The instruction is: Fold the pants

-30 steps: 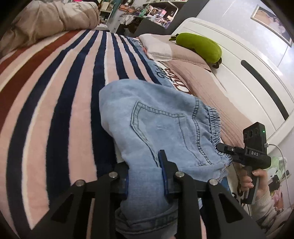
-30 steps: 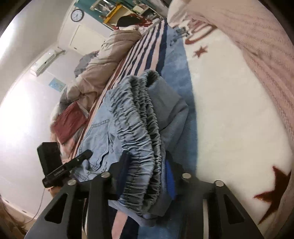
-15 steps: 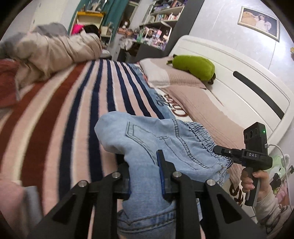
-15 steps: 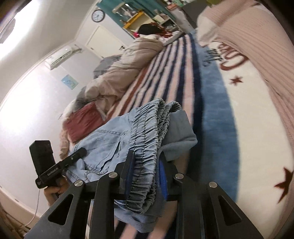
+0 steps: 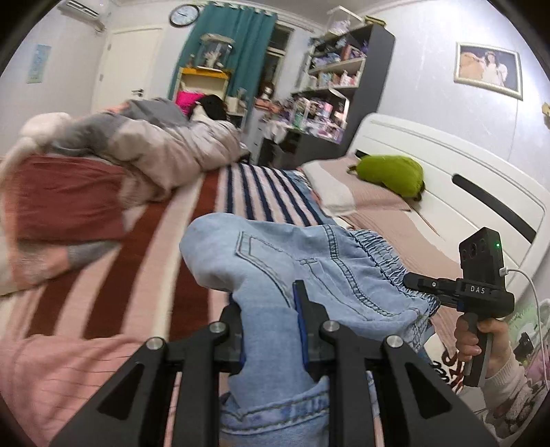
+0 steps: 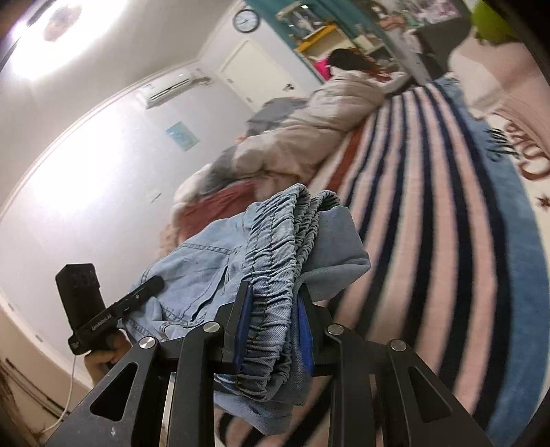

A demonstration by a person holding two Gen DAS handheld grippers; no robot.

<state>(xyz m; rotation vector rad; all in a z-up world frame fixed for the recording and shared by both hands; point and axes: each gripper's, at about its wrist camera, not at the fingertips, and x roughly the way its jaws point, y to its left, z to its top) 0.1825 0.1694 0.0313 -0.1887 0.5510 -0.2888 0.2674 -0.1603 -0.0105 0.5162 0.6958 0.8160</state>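
From the left wrist, the left gripper point(image 5: 271, 330) is clamped on the bunched jeans point(image 5: 309, 261) above the striped blanket point(image 5: 144, 247); from the right wrist, the right gripper point(image 6: 273, 326) pinches their gathered waistband point(image 6: 275, 254), so flattening and final folds likely remain.

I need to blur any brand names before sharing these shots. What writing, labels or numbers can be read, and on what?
"DAS": white letters on the right gripper, seen from the left wrist.
White label on the left gripper: too blurred to read.
Dark and red script on the blanket: cut off and smeared, unreadable.
Wall clock: numerals too small.
Wall poster and shelf boxes: nothing legible.
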